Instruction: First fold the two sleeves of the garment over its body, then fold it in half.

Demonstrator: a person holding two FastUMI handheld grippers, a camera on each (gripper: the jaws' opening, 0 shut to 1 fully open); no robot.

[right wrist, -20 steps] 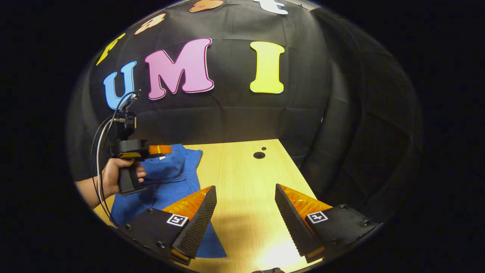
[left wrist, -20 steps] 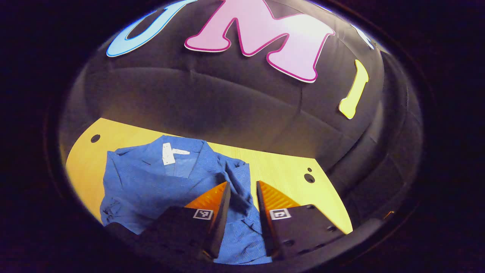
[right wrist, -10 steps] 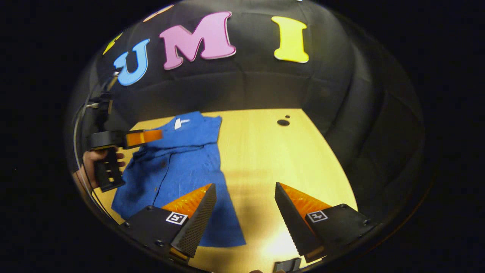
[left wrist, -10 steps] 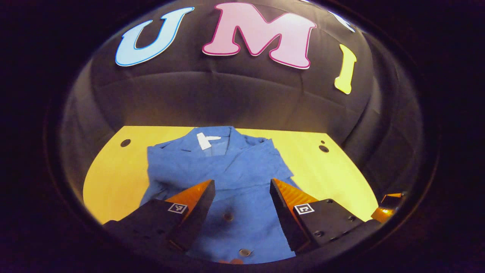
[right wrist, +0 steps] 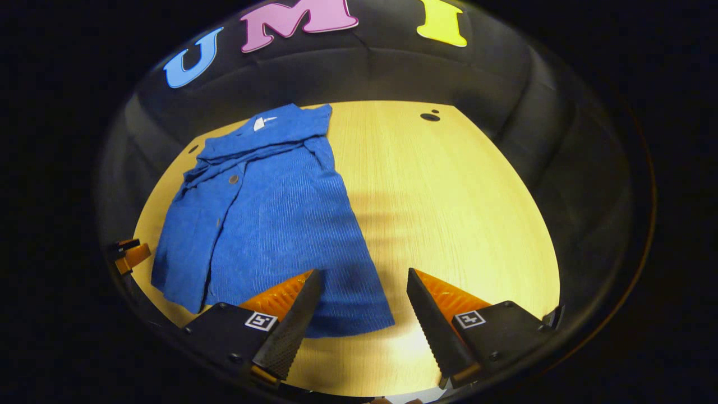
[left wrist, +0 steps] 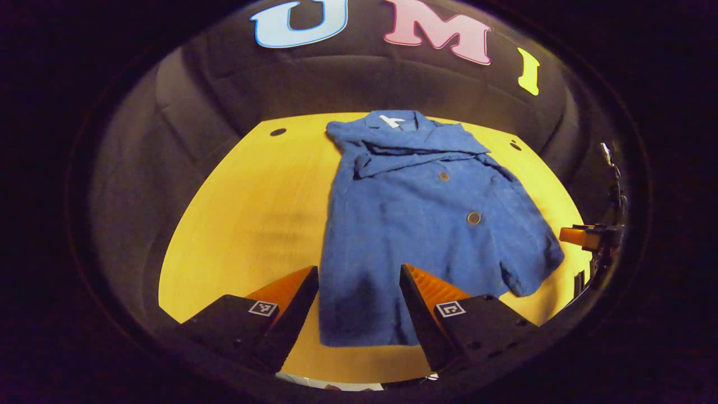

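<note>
The garment lies flat on the wooden table — left gripper and right gripper hover spread wide, both empty.

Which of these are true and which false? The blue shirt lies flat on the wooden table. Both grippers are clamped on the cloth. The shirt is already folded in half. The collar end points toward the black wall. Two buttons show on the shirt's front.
1. The blue shirt lies flat on the wooden table: true.
2. Both grippers are clamped on the cloth: false. The left gripper and the right gripper are open, fingers apart and above the hem, holding nothing.
3. The shirt is already folded in half: false. It lies at full length, collar to hem.
4. The collar end points toward the black wall: true.
5. Two buttons show on the shirt's front: true, in the left gripper view.
</note>
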